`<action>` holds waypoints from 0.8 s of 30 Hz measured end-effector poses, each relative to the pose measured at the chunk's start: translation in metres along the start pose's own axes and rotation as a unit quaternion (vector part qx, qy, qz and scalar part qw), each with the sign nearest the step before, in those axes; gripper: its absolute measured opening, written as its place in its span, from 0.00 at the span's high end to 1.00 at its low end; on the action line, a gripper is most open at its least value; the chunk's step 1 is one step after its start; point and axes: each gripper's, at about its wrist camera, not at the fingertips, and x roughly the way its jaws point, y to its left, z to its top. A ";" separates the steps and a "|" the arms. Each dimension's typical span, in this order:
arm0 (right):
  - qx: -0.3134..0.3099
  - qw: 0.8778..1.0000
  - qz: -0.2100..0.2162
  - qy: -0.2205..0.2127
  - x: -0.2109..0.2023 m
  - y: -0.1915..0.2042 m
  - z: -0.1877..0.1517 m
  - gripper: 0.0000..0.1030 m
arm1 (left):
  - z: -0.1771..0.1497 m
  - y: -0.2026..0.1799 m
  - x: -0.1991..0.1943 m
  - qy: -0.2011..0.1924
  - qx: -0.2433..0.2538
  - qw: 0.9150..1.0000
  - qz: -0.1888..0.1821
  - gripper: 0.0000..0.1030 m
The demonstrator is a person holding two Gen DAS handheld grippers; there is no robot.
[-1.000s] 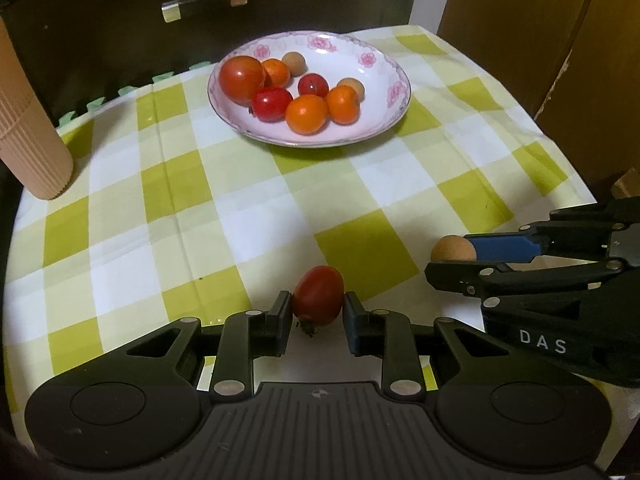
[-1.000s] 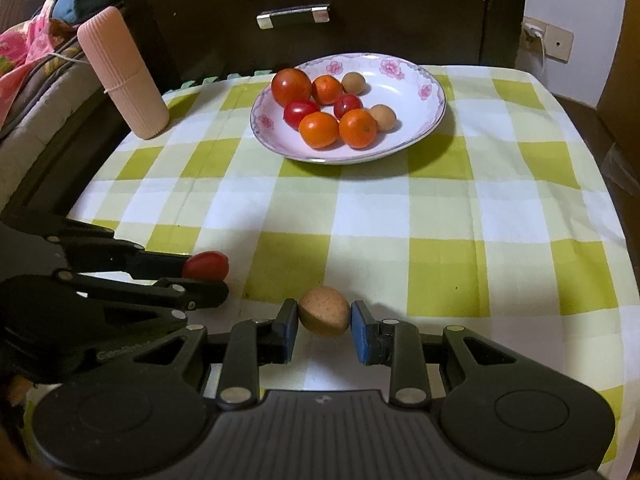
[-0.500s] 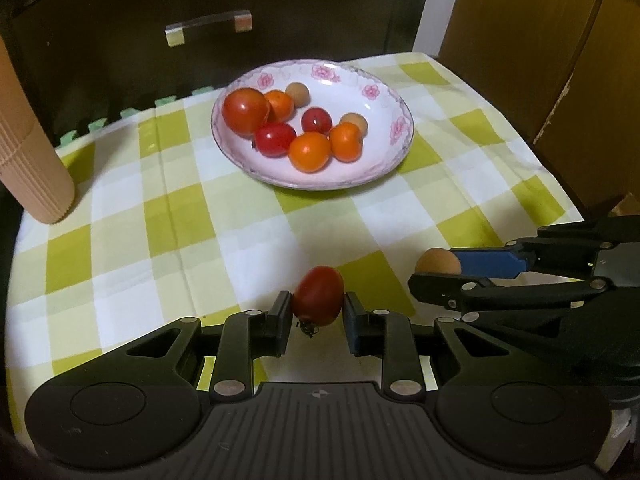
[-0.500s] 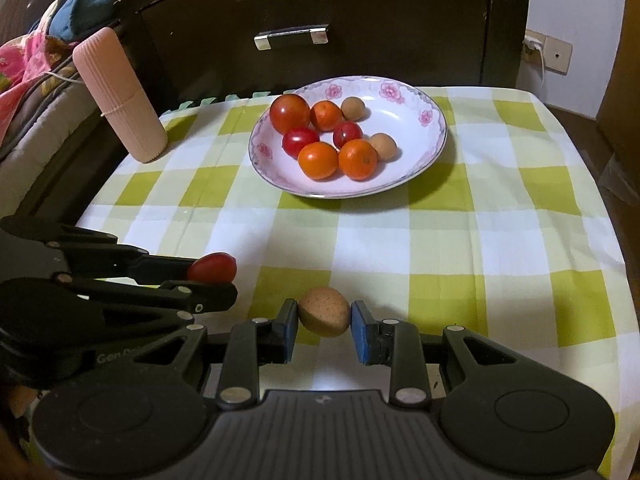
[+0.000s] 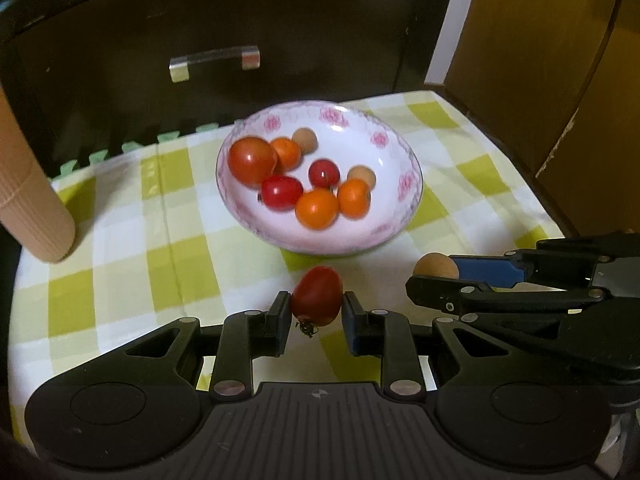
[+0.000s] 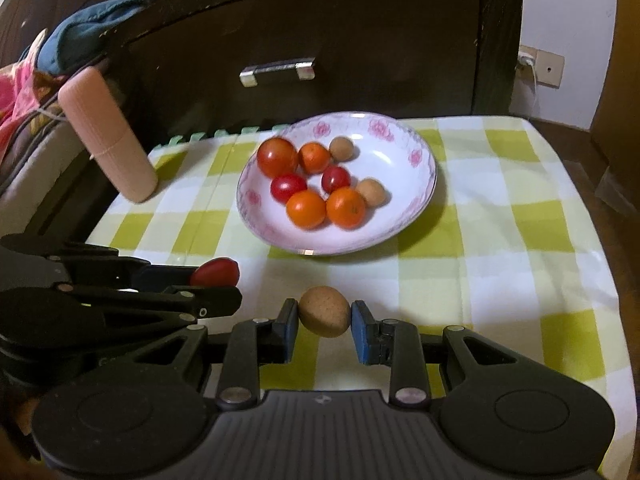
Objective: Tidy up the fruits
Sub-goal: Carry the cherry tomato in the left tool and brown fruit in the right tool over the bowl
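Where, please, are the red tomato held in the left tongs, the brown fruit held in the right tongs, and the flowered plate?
red tomato (image 5: 317, 295), left wrist view, on its front skin.
brown fruit (image 6: 324, 310), right wrist view, on its speckled middle.
flowered plate (image 6: 404, 168), right wrist view, on its bare white inner wall.

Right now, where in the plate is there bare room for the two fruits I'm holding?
Free: the plate's right side, past the brown fruit, and its near inner wall before the two oranges. Crowded: the left and middle. Left gripper holds the tomato, right gripper the brown one.
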 end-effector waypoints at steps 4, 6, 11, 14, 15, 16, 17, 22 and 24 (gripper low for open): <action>0.003 1.000 -0.001 -0.007 0.005 -0.005 0.012 0.72 | 0.011 0.002 0.005 -0.006 0.000 1.000 0.002 0.68; 0.005 1.000 0.000 -0.009 0.007 -0.008 0.017 0.72 | 0.018 0.003 0.008 -0.008 -0.003 1.000 0.002 0.68; 0.013 1.000 0.000 -0.016 0.017 -0.014 0.030 0.72 | 0.029 0.005 0.017 -0.011 -0.007 1.000 0.004 0.68; 0.013 1.000 -0.001 -0.020 0.023 -0.017 0.035 0.72 | 0.034 0.007 0.023 -0.009 -0.010 1.000 0.004 0.68; 0.013 1.000 -0.002 -0.021 0.025 -0.018 0.037 0.72 | 0.036 0.007 0.024 -0.009 -0.010 1.000 0.004 0.68; 0.013 1.000 -0.003 -0.022 0.027 -0.019 0.039 0.72 | 0.037 0.007 0.025 -0.010 -0.010 1.000 0.005 0.68; 0.012 1.000 -0.003 -0.024 0.029 -0.020 0.041 0.72 | 0.039 0.007 0.026 -0.011 -0.009 1.000 0.006 0.68; 0.010 1.000 -0.003 -0.029 0.037 -0.027 0.054 0.72 | 0.047 0.007 0.036 -0.011 -0.012 1.000 0.007 0.68; 0.011 0.999 -0.004 -0.030 0.041 -0.029 0.058 0.72 | 0.049 0.008 0.040 -0.009 -0.014 1.000 0.008 0.68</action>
